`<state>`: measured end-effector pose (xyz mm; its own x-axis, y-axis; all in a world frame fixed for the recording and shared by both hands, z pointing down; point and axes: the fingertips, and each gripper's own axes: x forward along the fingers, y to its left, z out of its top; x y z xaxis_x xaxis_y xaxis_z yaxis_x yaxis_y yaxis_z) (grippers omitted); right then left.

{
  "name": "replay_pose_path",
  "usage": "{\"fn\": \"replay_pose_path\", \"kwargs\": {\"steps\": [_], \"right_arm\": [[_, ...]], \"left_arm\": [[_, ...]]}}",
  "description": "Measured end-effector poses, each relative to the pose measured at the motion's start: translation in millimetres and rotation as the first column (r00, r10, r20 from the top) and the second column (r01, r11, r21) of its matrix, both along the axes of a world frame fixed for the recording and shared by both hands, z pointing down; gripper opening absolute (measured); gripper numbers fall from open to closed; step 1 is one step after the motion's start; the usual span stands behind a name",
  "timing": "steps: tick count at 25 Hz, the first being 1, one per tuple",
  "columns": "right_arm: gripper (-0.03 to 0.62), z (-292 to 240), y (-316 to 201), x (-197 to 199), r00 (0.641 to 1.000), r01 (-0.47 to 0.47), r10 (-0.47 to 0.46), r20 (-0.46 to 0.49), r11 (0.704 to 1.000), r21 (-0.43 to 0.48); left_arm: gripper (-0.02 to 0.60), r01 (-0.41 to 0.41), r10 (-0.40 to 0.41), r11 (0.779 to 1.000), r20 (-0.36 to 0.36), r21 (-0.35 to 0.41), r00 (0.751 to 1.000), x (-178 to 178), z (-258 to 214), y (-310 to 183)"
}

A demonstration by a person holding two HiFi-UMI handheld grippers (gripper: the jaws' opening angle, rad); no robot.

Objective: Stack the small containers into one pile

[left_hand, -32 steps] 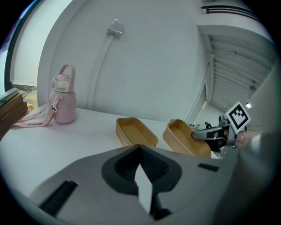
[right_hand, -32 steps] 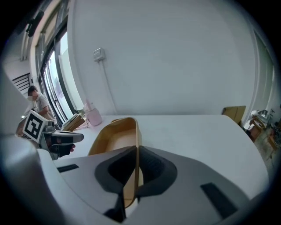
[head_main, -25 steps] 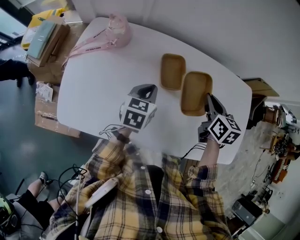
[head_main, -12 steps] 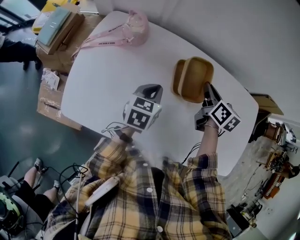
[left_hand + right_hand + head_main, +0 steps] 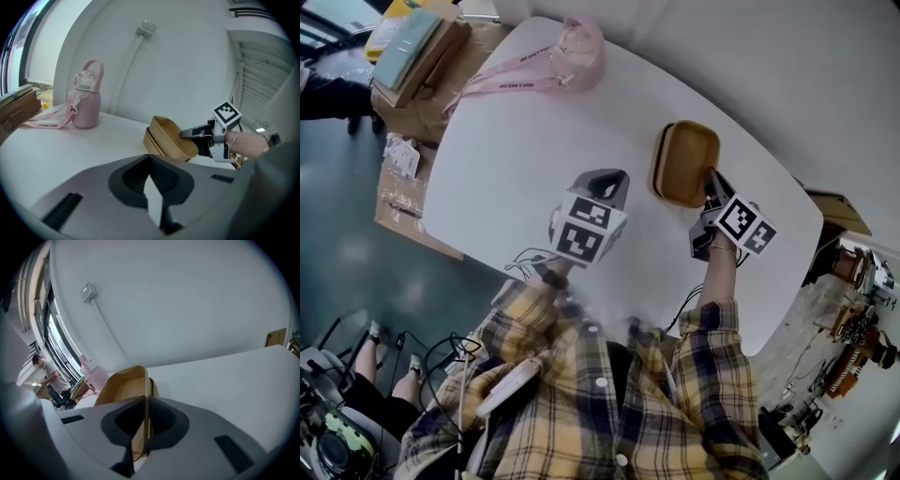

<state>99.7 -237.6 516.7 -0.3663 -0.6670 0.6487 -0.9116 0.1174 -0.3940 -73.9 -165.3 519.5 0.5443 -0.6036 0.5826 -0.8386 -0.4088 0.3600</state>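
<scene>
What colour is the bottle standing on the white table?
Pale pink all over. The bottle shows best in the left gripper view.

No legible text or labels

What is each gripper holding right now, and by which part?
Right gripper clamps the upper tan container by its near end wall, over the lower container. Left gripper: shut, empty.
</scene>
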Motion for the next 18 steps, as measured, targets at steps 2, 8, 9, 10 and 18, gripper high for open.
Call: {"fn": "replay_pose_path", "kwargs": {"steps": [2, 8, 9, 10, 18], "right_arm": [[0.026, 6, 1, -2, 1.0, 0.002, -0.002, -0.017, 1.0, -0.009], [0.026, 13, 1, -1, 0.995, -0.004, 0.006, -0.1, 1.0, 0.017], [0.026, 12, 1, -1, 0.992, -0.002, 0.006, -0.122, 1.0, 0.029], [0.028, 11, 1, -1, 0.989, 0.002, 0.004, -0.148, 0.999, 0.045], [0.032, 19, -5, 0, 0.89, 0.087, -0.023, -0.455, 0.989, 0.119]], "left_arm": [[0.018, -0.006, 0.006, 1.0, 0.005, -0.002, 1.0, 1, 2, 0], [0.018, -0.013, 0.014, 1.0, 0.004, -0.006, 1.0, 5, 5, -2], [0.018, -0.014, 0.014, 1.0, 0.004, -0.006, 1.0, 5, 5, -1], [0.018, -0.015, 0.015, 1.0, 0.005, -0.007, 1.0, 5, 5, -1], [0.018, -0.027, 0.027, 1.0, 0.008, -0.017, 1.0, 5, 9, -2]]}}
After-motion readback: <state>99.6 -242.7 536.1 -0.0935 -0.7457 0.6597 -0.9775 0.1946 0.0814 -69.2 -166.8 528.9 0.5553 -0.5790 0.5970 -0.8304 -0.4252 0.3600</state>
